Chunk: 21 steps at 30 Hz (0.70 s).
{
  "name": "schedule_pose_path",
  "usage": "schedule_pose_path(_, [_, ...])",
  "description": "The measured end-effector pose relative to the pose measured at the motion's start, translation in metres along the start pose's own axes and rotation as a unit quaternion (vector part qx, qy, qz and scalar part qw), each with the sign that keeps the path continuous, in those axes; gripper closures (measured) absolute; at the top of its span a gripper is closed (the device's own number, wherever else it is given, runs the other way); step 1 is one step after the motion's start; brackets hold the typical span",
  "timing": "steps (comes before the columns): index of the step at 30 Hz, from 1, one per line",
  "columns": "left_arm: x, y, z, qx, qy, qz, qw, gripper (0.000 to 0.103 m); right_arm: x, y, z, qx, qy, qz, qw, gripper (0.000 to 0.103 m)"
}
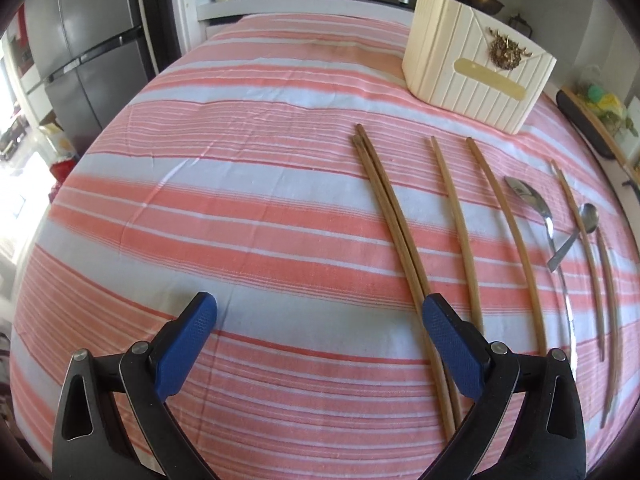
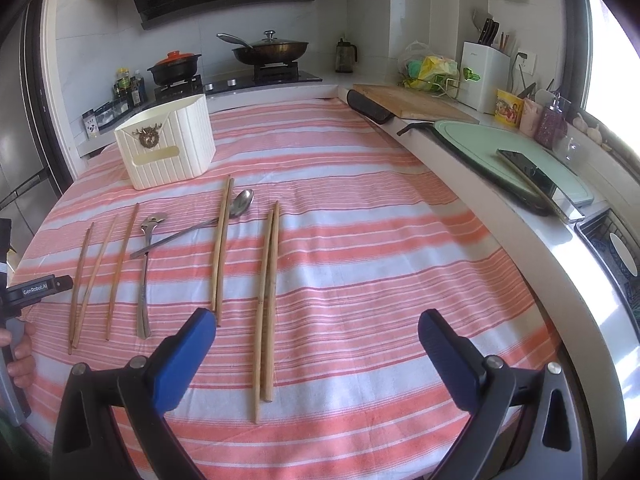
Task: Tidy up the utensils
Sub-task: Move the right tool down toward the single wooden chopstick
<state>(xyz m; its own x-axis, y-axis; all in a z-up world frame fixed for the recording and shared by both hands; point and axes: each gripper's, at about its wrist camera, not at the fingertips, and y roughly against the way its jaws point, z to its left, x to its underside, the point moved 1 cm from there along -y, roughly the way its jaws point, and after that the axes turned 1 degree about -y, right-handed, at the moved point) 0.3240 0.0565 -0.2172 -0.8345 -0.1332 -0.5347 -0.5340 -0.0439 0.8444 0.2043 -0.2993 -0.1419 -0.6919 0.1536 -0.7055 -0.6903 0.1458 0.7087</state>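
Several wooden chopsticks lie on the striped tablecloth [image 2: 360,240], with a pair [image 2: 267,304] just ahead of my right gripper [image 2: 316,328], which is open and empty. Another chopstick [image 2: 221,248] crosses a spoon [image 2: 240,204]. A second spoon [image 2: 145,272] lies to the left. In the left wrist view my left gripper [image 1: 318,312] is open and empty; a chopstick pair [image 1: 394,220] runs past its right finger [image 1: 452,340]. More chopsticks [image 1: 508,232] and both spoons [image 1: 536,204] lie to the right. A cream utensil holder [image 1: 472,68] stands at the back [image 2: 168,148].
A white counter edge [image 2: 500,208] curves along the table's right side, with cutting boards [image 2: 412,102] and a dark phone-like slab [image 2: 528,176] on it. A stove with pans [image 2: 268,50] is behind the table. A fridge [image 1: 80,52] stands at the left.
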Motion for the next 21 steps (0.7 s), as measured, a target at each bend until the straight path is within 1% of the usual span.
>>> schedule_pose_path(1, [0.0, 0.0, 0.0, -0.004, 0.0, -0.005, 1.0, 0.0, 0.0, 0.0, 0.001, -0.002, 0.001, 0.001, 1.0, 0.0])
schedule_pose_path(7, [-0.007, -0.004, 0.0, -0.009, 0.014, -0.002, 0.9999, 0.0, 0.001, -0.002, 0.006, -0.001, 0.012, 0.0, 1.0, 0.0])
schedule_pose_path(8, [-0.009, -0.006, -0.001, -0.008, 0.012, -0.002, 0.9999, 0.0, 0.001, -0.004, 0.006, 0.0, 0.013, 0.003, 1.0, 0.0])
schedule_pose_path(9, [-0.009, -0.009, -0.004, -0.016, 0.005, 0.004, 0.9999, 0.0, 0.001, -0.006, 0.006, 0.002, 0.013, 0.005, 1.0, 0.0])
schedule_pose_path(10, [-0.01, -0.012, -0.008, -0.027, -0.006, 0.001, 0.9996, 0.0, 0.0, -0.007, 0.005, 0.003, 0.011, 0.006, 1.0, 0.0])
schedule_pose_path(11, [-0.011, -0.012, -0.01, -0.031, -0.01, -0.007, 0.9994, 0.0, 0.0, -0.007, 0.005, 0.002, 0.009, 0.006, 1.0, 0.0])
schedule_pose_path(14, [-0.013, -0.013, -0.006, -0.026, -0.004, 0.0, 0.9996, 0.0, -0.002, -0.006, 0.006, 0.002, 0.011, 0.003, 1.0, 0.0])
schedule_pose_path(18, [-0.014, -0.013, 0.003, -0.028, -0.003, 0.01, 0.9996, 0.0, -0.004, -0.01, 0.008, -0.001, 0.038, -0.003, 0.999, 0.0])
schedule_pose_path(19, [-0.014, -0.013, 0.005, -0.026, -0.004, 0.011, 0.9996, 0.0, -0.005, -0.015, 0.008, -0.003, 0.046, 0.002, 0.999, 0.0])
schedule_pose_path(21, [-0.012, -0.012, 0.006, -0.023, -0.013, 0.009, 0.9996, 0.0, -0.007, -0.029, 0.005, -0.012, 0.051, 0.025, 0.998, 0.0])
